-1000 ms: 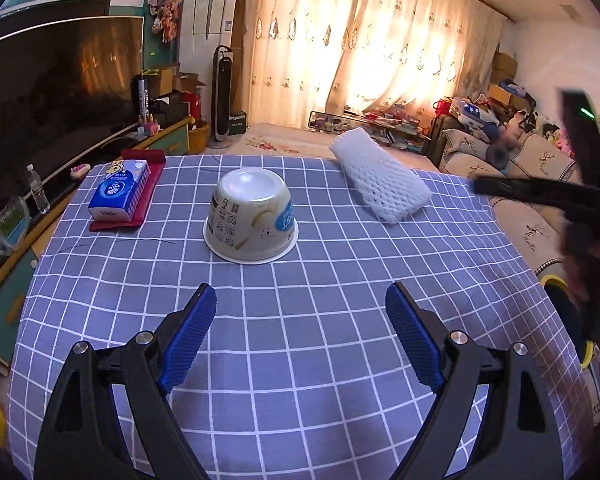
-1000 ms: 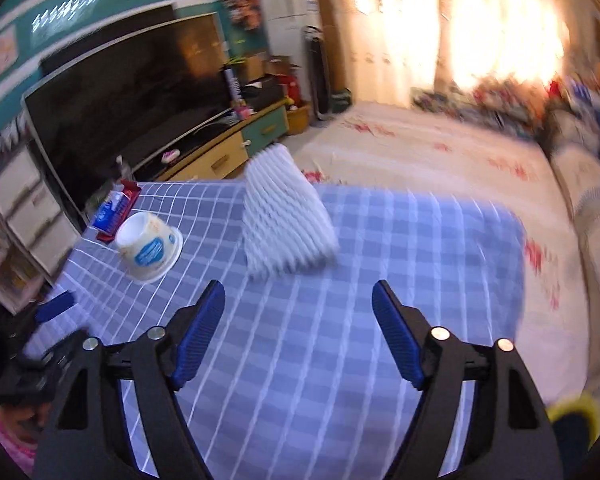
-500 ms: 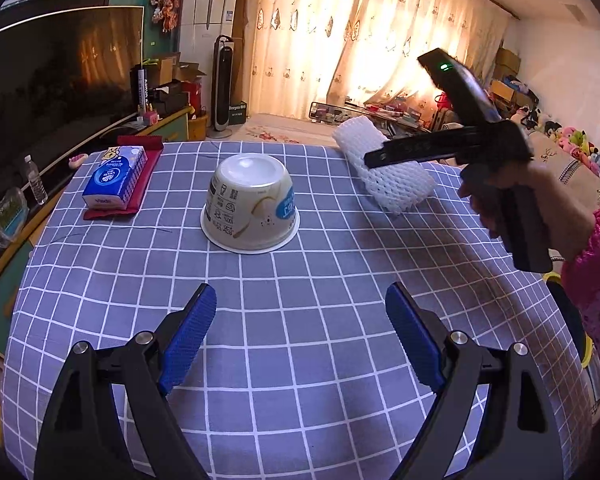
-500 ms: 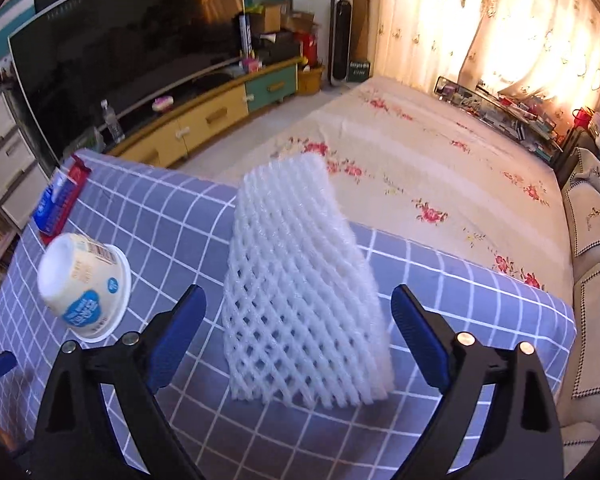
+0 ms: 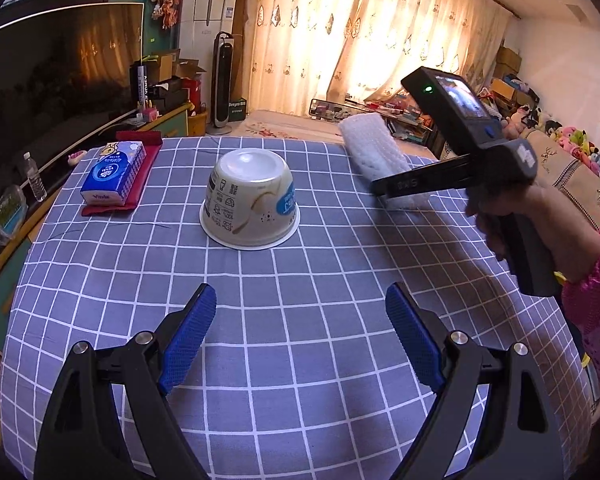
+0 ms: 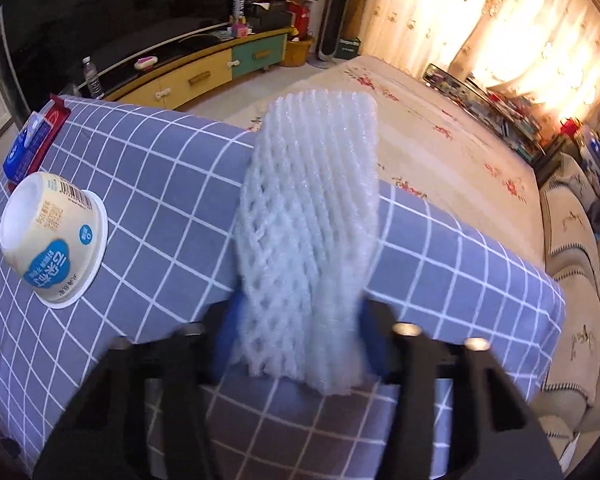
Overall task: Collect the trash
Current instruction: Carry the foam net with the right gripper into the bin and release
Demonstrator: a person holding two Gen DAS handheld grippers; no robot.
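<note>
A white foam net sleeve [image 6: 308, 220] lies near the far right edge of the blue checked tablecloth [image 5: 300, 264]. My right gripper [image 6: 300, 320] is closing on its near end, and the blue pads squeeze the net from both sides. The left wrist view shows that gripper [image 5: 380, 190] reaching down onto the foam net [image 5: 376, 152], held by a hand [image 5: 532, 216] in a pink sleeve. An upturned cream yoghurt cup [image 5: 252, 204] stands mid-table. My left gripper [image 5: 300, 300] hovers open over bare cloth in front of the cup.
A blue tissue pack [image 5: 114, 172] rests on a red cloth at the table's far left. Past the table edge are a TV cabinet [image 6: 204, 72], a floral rug and a sofa [image 6: 572, 240] on the right.
The right gripper came down over the foam net and its jaws went from wide apart to pressing on the net's near end. The left gripper stayed put and open.
</note>
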